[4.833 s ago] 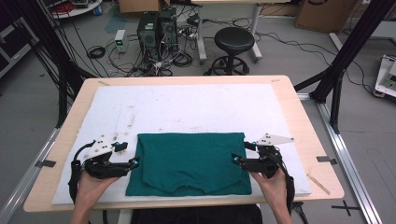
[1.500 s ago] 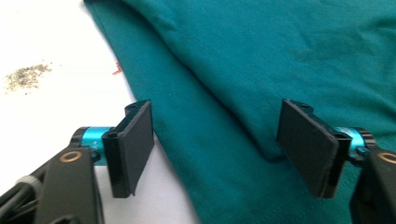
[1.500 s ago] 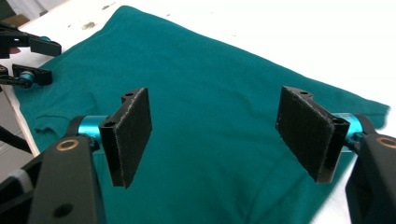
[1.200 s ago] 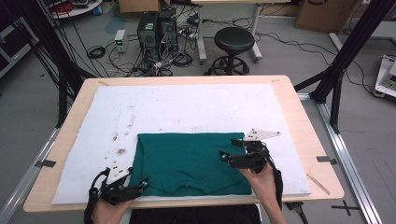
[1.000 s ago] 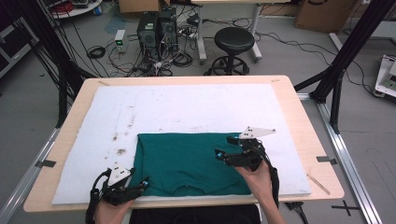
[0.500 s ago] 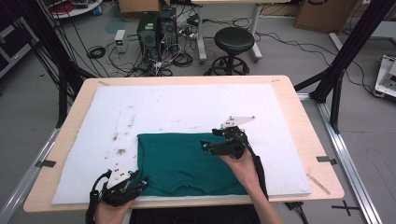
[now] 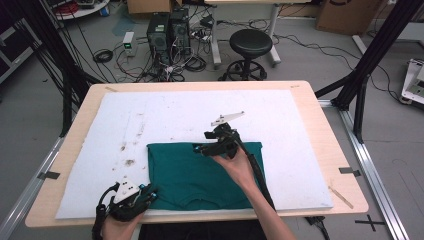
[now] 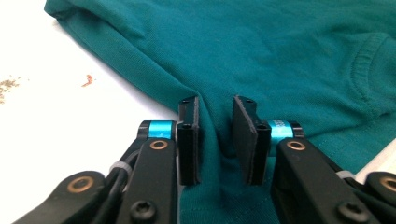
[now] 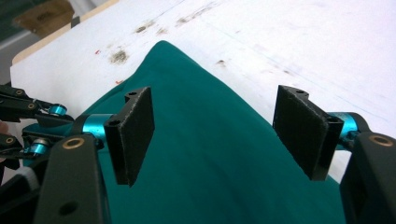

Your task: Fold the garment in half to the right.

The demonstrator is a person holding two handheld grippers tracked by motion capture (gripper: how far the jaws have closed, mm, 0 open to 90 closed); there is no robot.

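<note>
Two hand-held grippers work one green T-shirt [image 7: 202, 172], which lies flat on the white mat [image 7: 190, 112] of the worktop [image 7: 320, 125], its long axis running left to right along the near edge, the collar toward the person.

The left hand-held gripper [image 7: 150, 192] sits at the shirt's near left corner, pointing right into the cloth. In the left gripper view its jaws stand narrowly apart with a ridge of fabric [image 8: 217, 140] rising between them; whether the pads actually pinch that fold is hard to say from this angle, since a thin gap seems to remain on each side.

The right hand-held gripper [image 7: 202, 149] is over the shirt's far edge, near its middle, with the forearm reaching diagonally across the cloth from the near right. In the right gripper view its jaws are spread wide and hold nothing; the shirt [image 9: 210, 154] lies below and ahead of them, tapering toward the far left corner.

So the next move likely turns on the right one: the far hem is directly beneath it, and it would have to drop and close there.
</note>
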